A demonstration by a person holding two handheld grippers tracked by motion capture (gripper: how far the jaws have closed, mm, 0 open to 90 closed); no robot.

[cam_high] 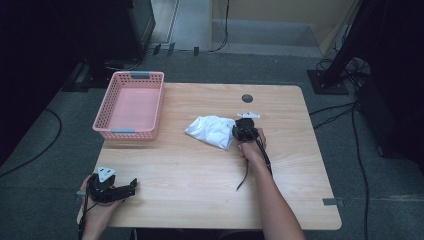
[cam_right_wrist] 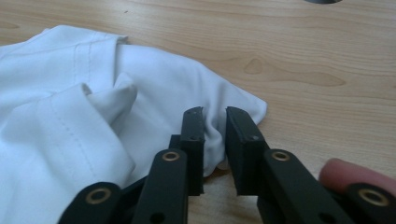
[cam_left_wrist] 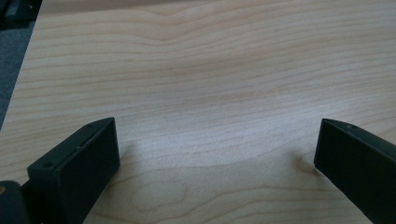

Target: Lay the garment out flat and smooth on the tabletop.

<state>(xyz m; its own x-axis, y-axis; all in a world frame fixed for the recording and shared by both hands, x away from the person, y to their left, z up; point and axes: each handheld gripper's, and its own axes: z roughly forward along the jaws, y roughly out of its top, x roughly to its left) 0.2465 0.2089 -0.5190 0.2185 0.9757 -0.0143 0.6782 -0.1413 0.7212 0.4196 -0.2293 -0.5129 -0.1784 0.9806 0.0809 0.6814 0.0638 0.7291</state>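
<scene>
A crumpled white cloth [cam_high: 212,131] lies near the middle of the wooden table [cam_high: 200,175]. At the cloth's right edge, my right gripper [cam_high: 239,131] has its two black jaws pinched on a fold. In the right gripper view the white cloth [cam_right_wrist: 70,116] bunches up between the pads of the right gripper [cam_right_wrist: 215,116]. My left gripper [cam_high: 134,186] rests at the table's front left corner. Its jaws stand wide apart, and the left gripper [cam_left_wrist: 217,135] has only bare wood between them.
A pink plastic basket [cam_high: 127,132] with nothing in it stands at the table's back left. A dark round cable hole [cam_high: 247,98] sits behind the cloth. A black cable [cam_high: 245,175] trails from the right gripper along the forearm. Dark stands and cables surround the table on the floor.
</scene>
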